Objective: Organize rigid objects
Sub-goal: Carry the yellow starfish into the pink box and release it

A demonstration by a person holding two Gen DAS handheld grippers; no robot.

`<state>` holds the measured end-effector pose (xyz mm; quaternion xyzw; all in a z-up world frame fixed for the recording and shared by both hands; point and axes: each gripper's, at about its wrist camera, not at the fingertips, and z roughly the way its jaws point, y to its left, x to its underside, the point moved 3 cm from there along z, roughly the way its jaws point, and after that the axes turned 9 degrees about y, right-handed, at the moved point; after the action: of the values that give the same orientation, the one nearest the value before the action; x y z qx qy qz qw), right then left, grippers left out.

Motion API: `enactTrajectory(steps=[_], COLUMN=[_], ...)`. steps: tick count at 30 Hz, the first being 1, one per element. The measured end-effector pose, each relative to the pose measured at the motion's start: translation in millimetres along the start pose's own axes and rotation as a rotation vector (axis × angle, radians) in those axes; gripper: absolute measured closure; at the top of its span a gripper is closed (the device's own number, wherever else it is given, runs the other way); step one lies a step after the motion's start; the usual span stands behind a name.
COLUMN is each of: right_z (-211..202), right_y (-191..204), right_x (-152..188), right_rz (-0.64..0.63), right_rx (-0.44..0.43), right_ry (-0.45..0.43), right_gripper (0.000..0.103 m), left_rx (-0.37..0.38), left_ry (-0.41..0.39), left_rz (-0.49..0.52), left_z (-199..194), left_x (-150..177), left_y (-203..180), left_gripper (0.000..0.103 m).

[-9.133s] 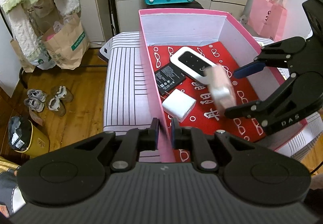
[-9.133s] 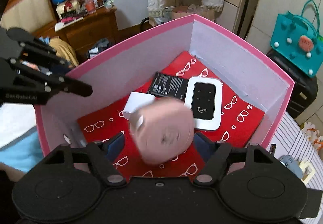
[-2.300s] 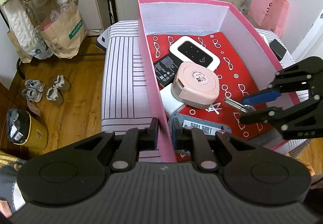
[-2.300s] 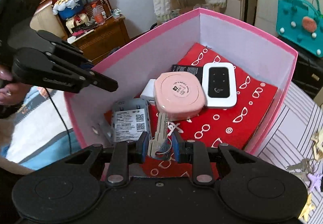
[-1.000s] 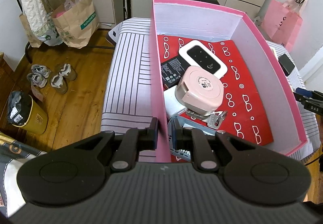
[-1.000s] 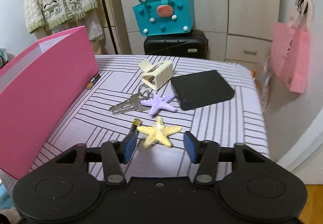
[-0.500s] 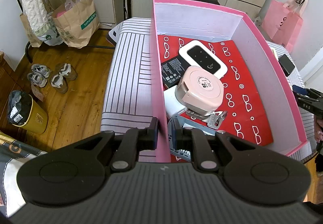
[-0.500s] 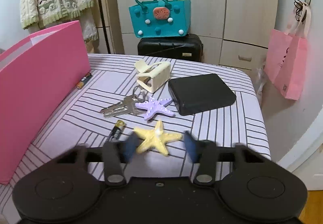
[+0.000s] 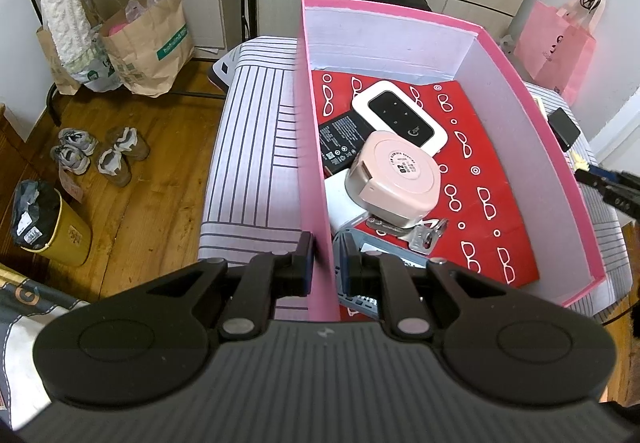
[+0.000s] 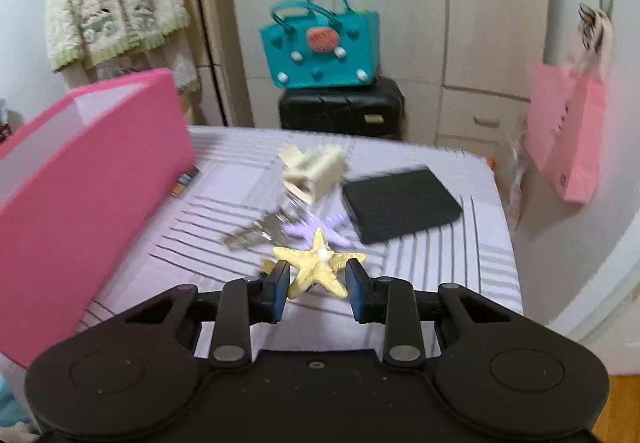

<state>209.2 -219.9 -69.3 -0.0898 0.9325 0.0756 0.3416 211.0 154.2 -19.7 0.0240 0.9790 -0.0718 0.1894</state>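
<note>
The right claw (image 10: 318, 285) has closed on the yellow starfish (image 10: 319, 266), low in the frame's centre. The pink box (image 10: 86, 179) lies to the left. The left claw (image 9: 324, 257) pinches the box's near wall.

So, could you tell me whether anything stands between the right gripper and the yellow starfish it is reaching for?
Nothing visible does. The yellow starfish already sits between the right gripper's two fingers, which flank it on either side. The purple starfish and keys lie beyond it, out of the way.
</note>
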Motion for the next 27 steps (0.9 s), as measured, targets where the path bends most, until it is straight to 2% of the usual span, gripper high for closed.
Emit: enactTrajectory(steps=[4, 10, 15, 18, 21, 27], right_z=[-27, -59, -57, -42, -18, 19], right_y=[23, 78, 133, 164, 190, 216], right_x=[-19, -50, -71, -76, -78, -78], right_rz=[-0.057, -0.196, -0.355, -0.458, -0.565, -0.662], right_rx=[-0.054, -0.221, -0.356, -0.356, -0.307, -0.238], right_ry=[-0.053, -0.107, -0.028, 0.041, 0.121, 0.227], right_gripper=[0.068, 0.068, 0.068, 0.068, 0.068, 0.068], left_rx=[0.006, 0.010, -0.017, -0.045, -0.079, -0.120], left_ry=[-0.005, -0.008, -0.002, 0.000, 0.007, 0.014], left_rz=[0.008, 0.029, 0.095, 0.147, 0.199, 0.267], left_z=[-1, -1, -5, -7, -8, -10], left_x=[1, 1, 1, 1, 2, 6], left_y=[1, 1, -4, -10, -15, -22], left_gripper=[0.091, 0.091, 0.091, 0.091, 0.091, 0.091])
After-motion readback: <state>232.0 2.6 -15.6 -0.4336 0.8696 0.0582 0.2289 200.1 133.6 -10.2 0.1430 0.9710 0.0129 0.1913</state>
